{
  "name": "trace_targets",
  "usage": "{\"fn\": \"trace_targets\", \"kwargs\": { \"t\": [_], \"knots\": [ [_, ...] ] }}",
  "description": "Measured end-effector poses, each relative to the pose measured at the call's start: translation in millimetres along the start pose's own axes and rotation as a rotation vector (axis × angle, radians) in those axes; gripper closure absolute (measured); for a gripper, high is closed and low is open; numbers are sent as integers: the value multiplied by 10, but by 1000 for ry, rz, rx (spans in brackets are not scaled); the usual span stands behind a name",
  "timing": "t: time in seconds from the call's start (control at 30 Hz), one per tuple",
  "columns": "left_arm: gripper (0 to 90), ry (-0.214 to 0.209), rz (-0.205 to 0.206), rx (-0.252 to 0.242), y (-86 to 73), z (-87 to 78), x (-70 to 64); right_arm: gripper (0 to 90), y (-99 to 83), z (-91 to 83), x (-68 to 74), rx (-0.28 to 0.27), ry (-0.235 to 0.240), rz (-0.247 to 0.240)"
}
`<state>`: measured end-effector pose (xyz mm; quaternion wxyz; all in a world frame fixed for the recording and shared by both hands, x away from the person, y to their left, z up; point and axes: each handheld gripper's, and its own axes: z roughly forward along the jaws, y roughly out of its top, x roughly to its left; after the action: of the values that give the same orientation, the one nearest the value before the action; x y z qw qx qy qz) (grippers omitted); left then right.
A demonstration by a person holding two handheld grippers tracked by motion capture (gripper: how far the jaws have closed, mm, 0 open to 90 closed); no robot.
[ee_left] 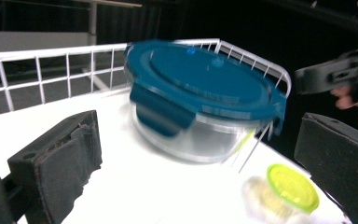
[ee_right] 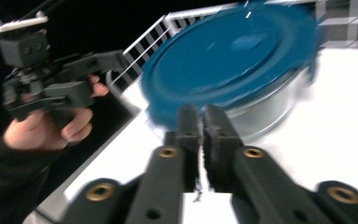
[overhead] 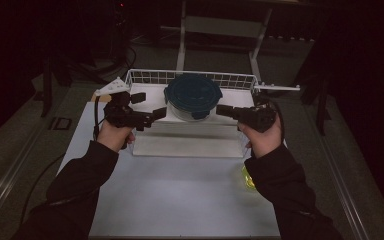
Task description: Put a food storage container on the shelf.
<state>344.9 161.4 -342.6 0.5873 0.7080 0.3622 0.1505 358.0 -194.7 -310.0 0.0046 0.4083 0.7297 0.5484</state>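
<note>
Looks like a lab or recording studio, not a home: dark unlit room, blacked-out surroundings, only the white table brightly lit from above. Bare grey floor with cables trailing across it, a metal frame stand behind the table, a small red indicator light glowing on equipment in the back. Staged props on the tabletop, namely a white wire basket, a glass container with blue lid and a small yellow-green lid, plus handheld camera-fitted grippers, left gripper and right gripper, point to a data-collection setup.
</note>
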Motion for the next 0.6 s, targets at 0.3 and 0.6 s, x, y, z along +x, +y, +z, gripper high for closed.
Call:
{"fn": "trace_targets", "kwargs": {
  "t": [0.3,0.6],
  "knots": [
    [3,30,35,8,-328,-120,-133,898,-179,236,142,79,28,-26],
    [3,18,18,21,-529,-109,-120,900,-144,450,137,84,20,-20]
  ]
}}
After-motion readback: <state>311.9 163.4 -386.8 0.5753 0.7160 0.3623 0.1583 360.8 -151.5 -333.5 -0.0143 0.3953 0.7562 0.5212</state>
